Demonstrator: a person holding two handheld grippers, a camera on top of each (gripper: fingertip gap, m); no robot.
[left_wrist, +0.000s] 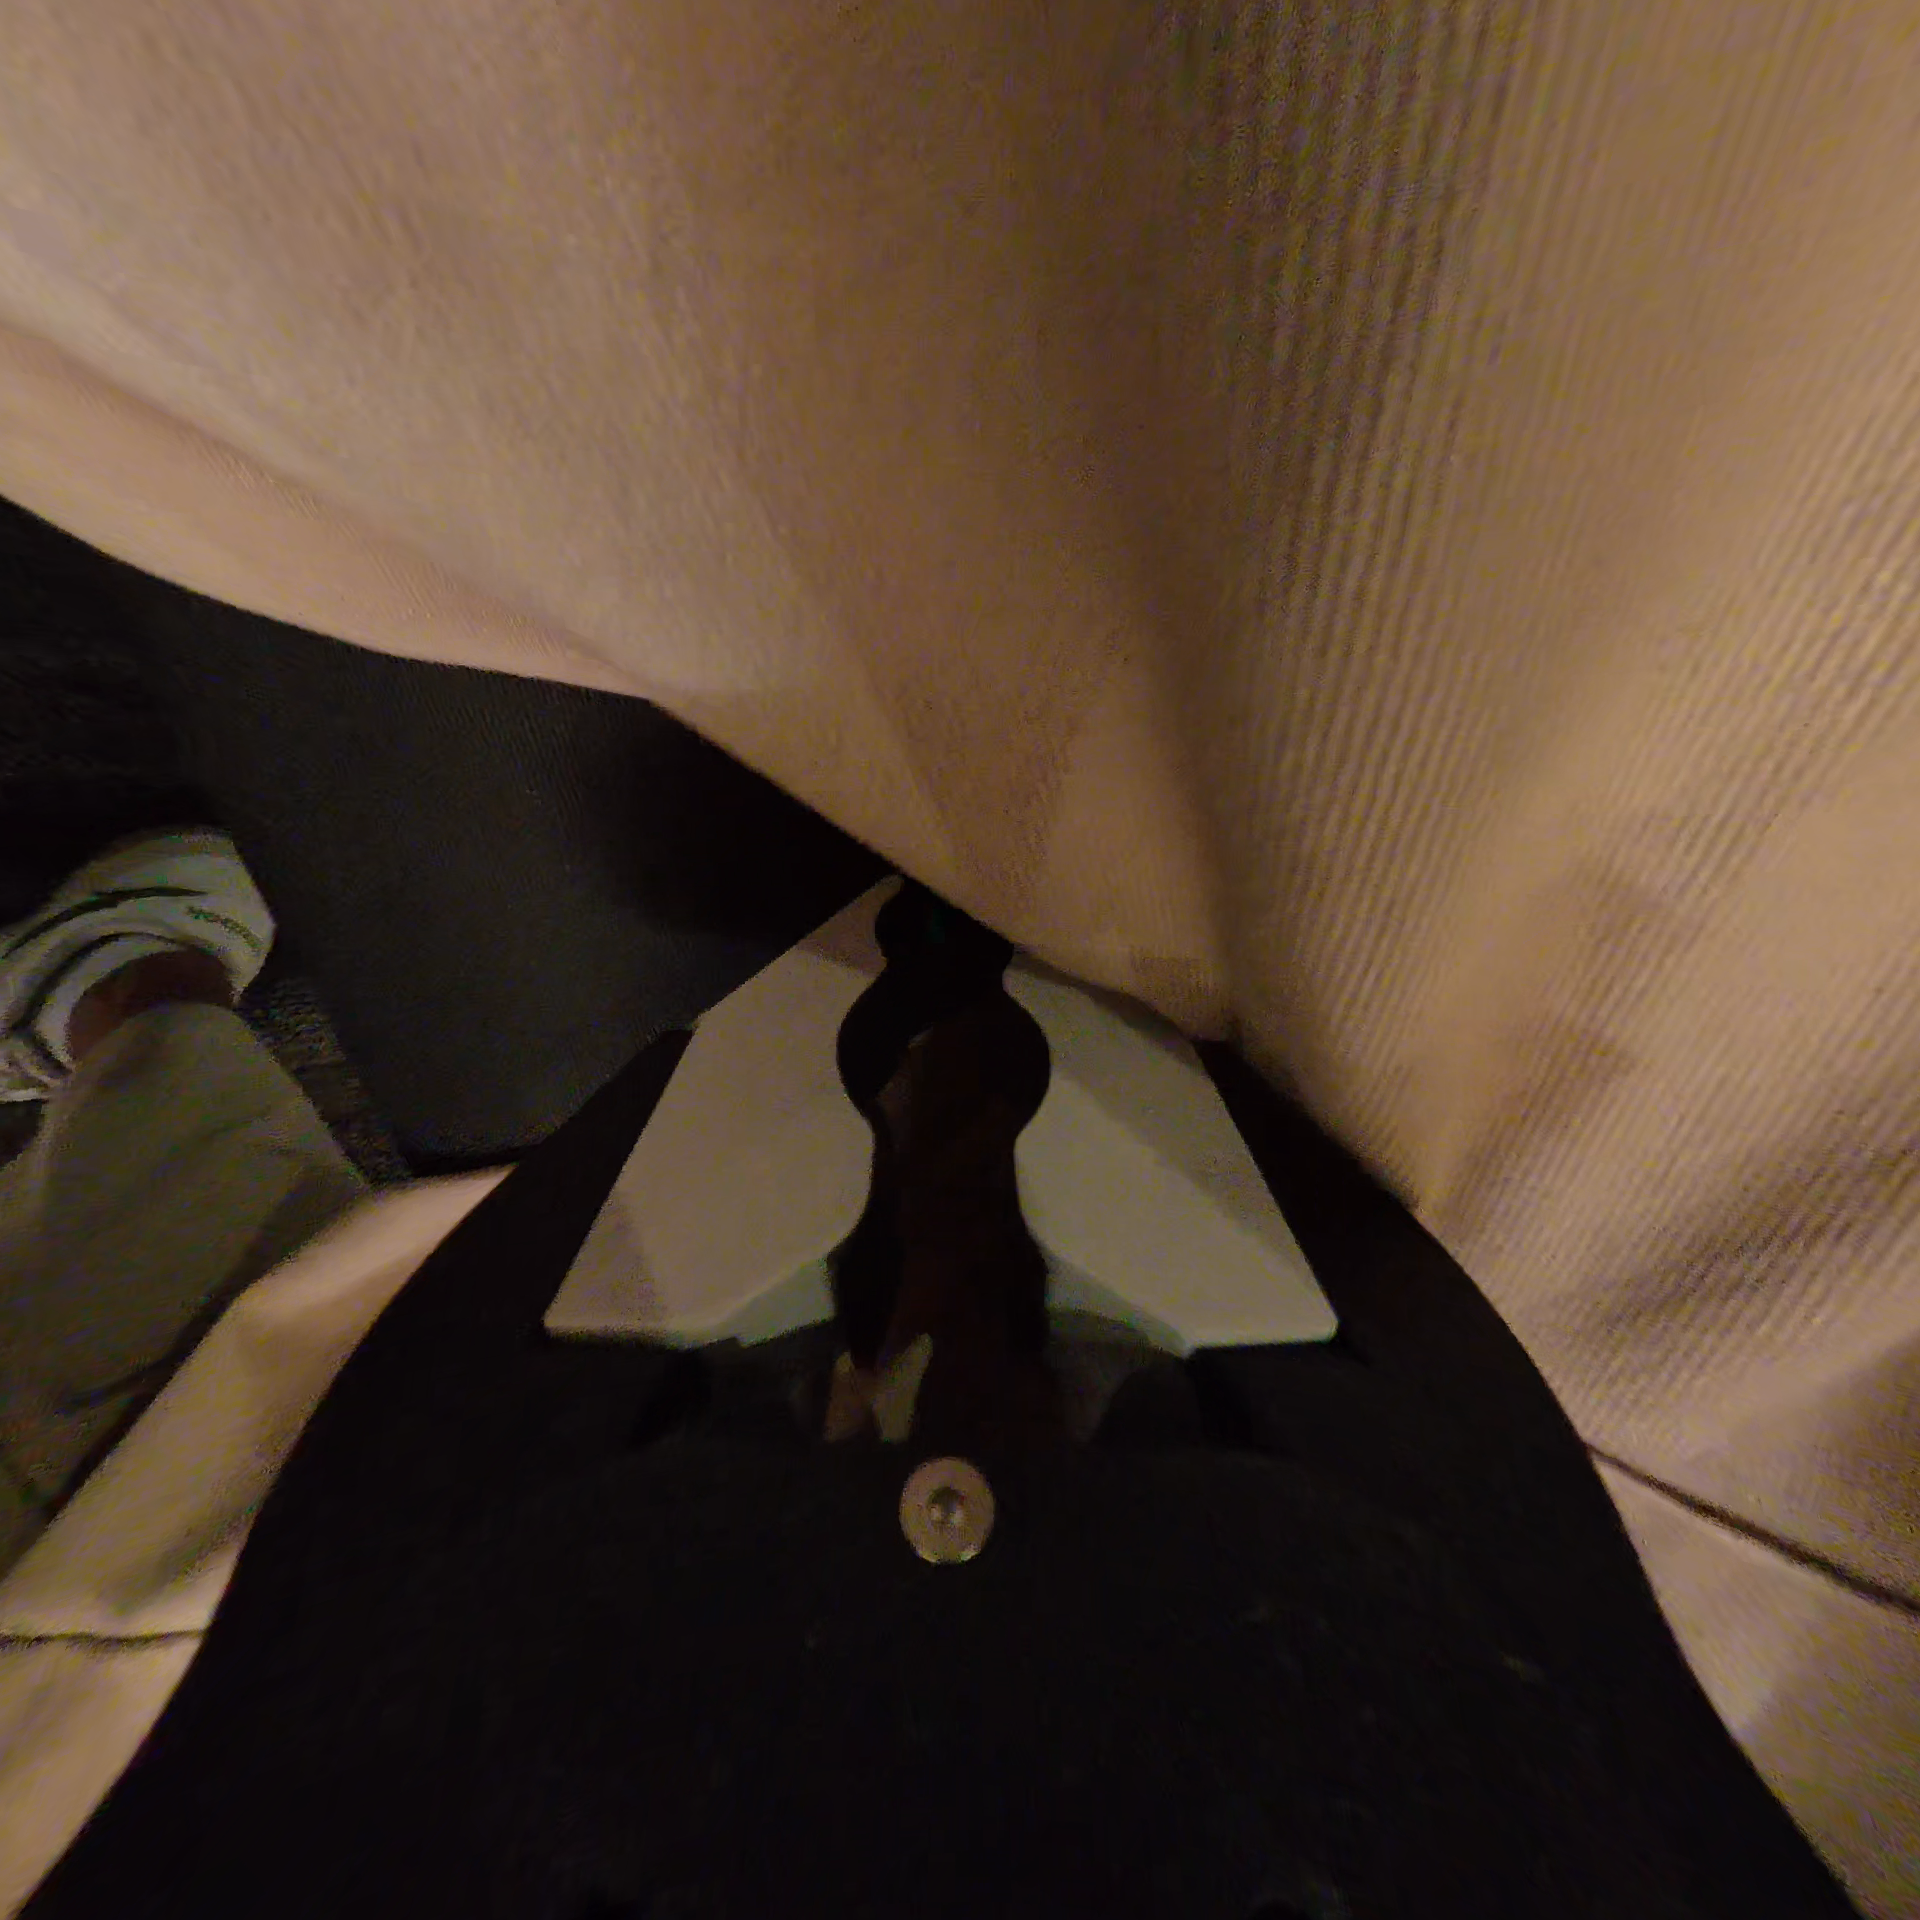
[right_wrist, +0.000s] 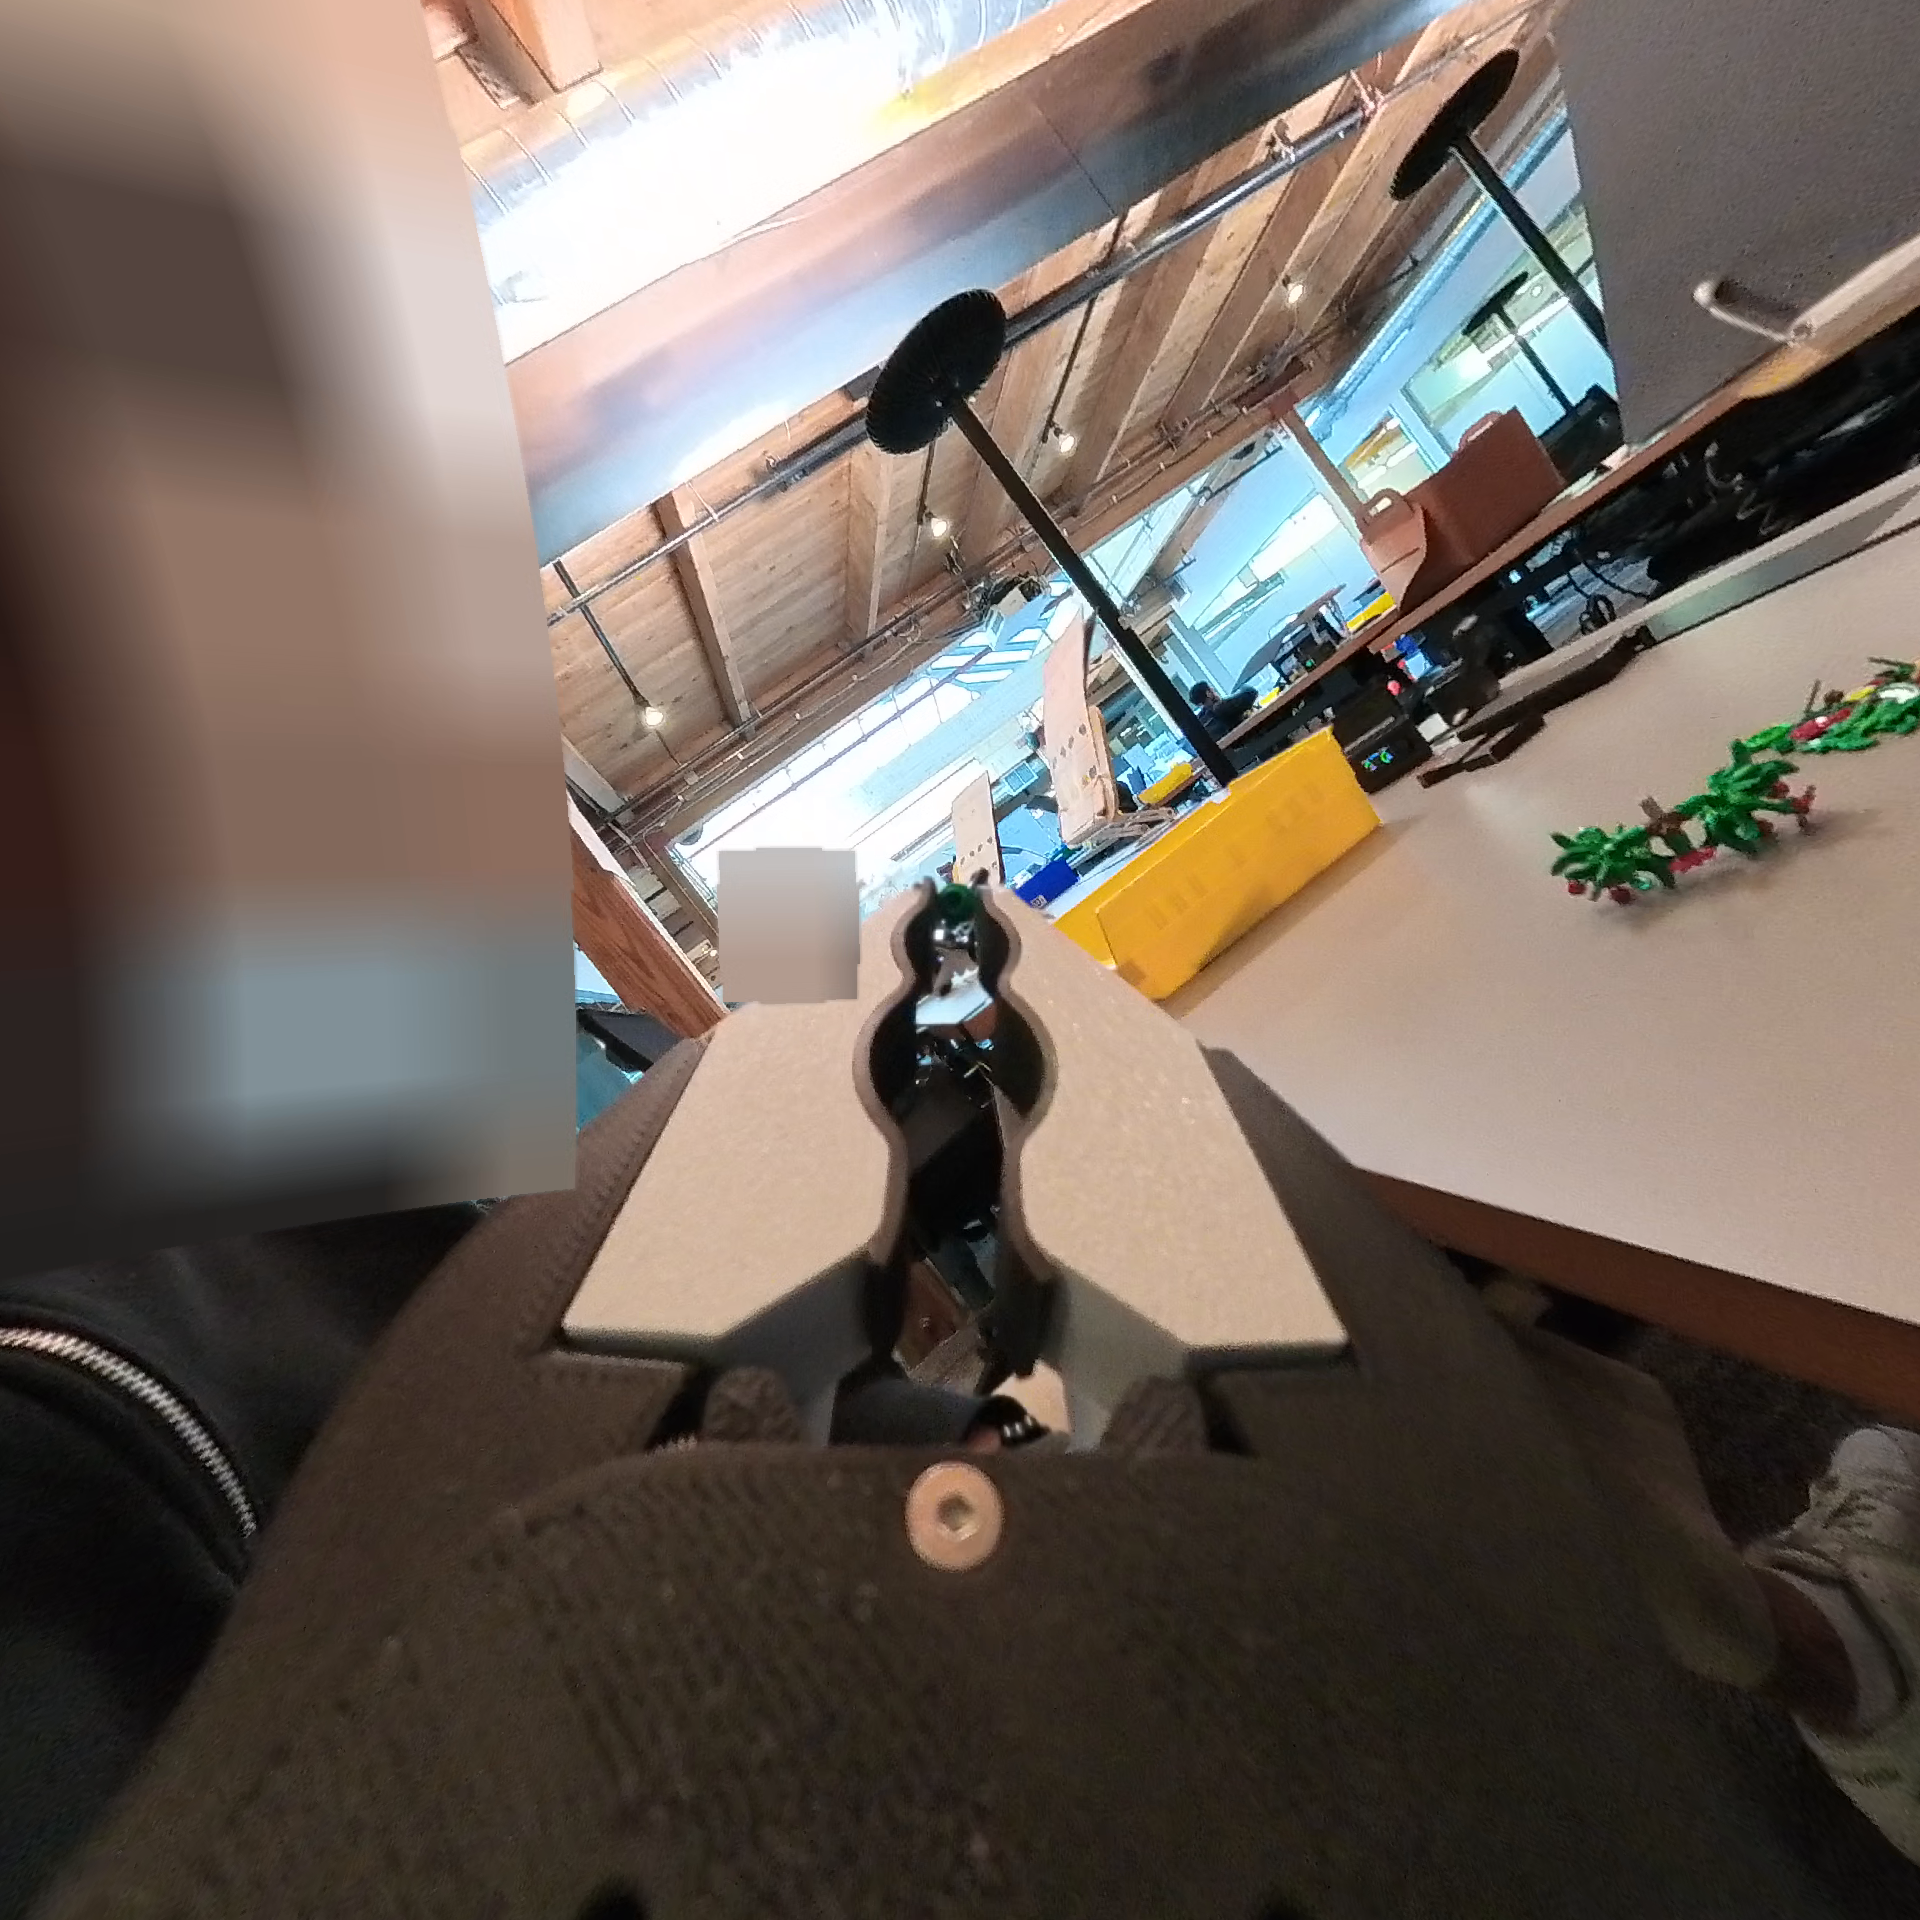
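Observation:
My left gripper (left_wrist: 938, 920) is shut, and its tips press into the beige ribbed trouser fabric (left_wrist: 1039, 468) that fills most of the dim left wrist view. My right gripper (right_wrist: 951, 914) is shut and points up and away, off the near edge of a grey table (right_wrist: 1455, 1060). A tiny green speck (right_wrist: 951, 902) shows right at its tips; I cannot tell if it is held. On the table to the right lies a garland of green toy-brick leaves with red berries (right_wrist: 1704, 821), well apart from the gripper.
A yellow box (right_wrist: 1236, 873) lies at the table's far end, with dark brown pieces (right_wrist: 1507, 740) and more green foliage (right_wrist: 1860, 717) beyond. A person's dark zipped jacket (right_wrist: 125, 1403) is at left. White shoes (left_wrist: 135, 935) (right_wrist: 1860, 1507) rest on dark carpet. The grippers' ends are close to 40 cm from one another.

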